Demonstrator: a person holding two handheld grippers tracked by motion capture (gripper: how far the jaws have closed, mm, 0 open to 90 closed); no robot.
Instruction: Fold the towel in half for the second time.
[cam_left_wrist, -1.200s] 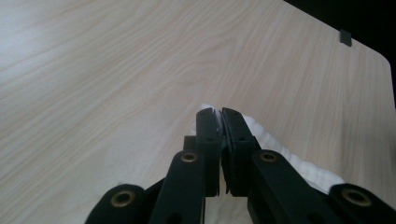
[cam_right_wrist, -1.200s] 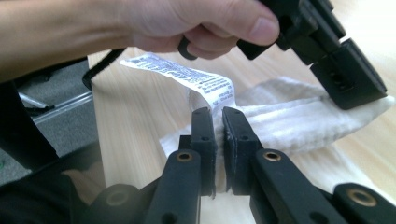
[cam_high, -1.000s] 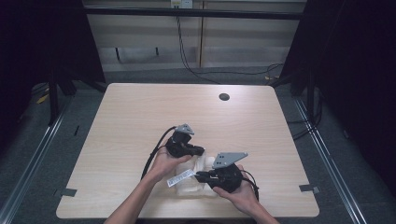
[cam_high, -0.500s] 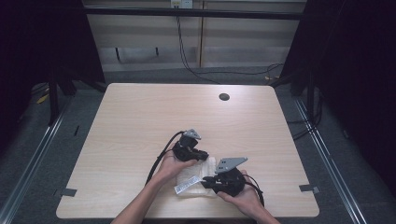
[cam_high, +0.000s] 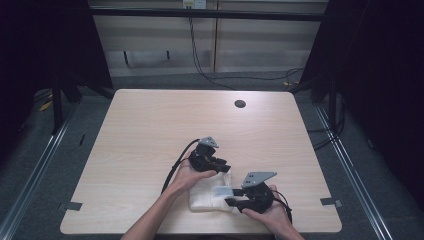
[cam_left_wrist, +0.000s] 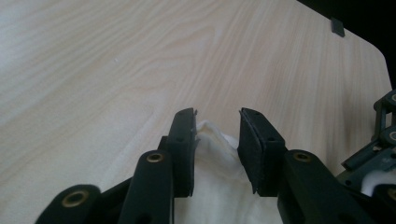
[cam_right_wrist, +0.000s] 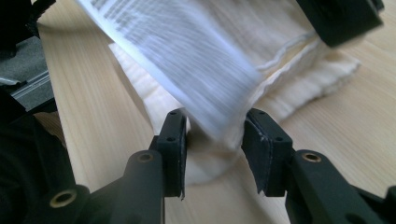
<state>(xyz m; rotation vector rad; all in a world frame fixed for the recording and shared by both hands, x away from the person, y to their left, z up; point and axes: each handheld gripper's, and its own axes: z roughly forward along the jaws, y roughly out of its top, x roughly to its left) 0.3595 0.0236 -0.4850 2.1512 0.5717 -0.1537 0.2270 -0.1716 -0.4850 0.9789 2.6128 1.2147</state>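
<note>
Folded cream towel (cam_high: 210, 196) lies at the desk (cam_high: 150, 130) near edge. Left gripper (cam_left_wrist: 217, 126) and right gripper (cam_right_wrist: 215, 135) have just been opening, corners loose between unpressed pads. Risk: the fold springs apart once released.

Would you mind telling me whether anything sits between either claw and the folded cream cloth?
Nothing visible does. The cloth lies directly between the jaws of the left claw, which have just been opening; one pad touches a raised fold. The right claw, also just opening, straddles the cloth's edge and its printed label.
</note>
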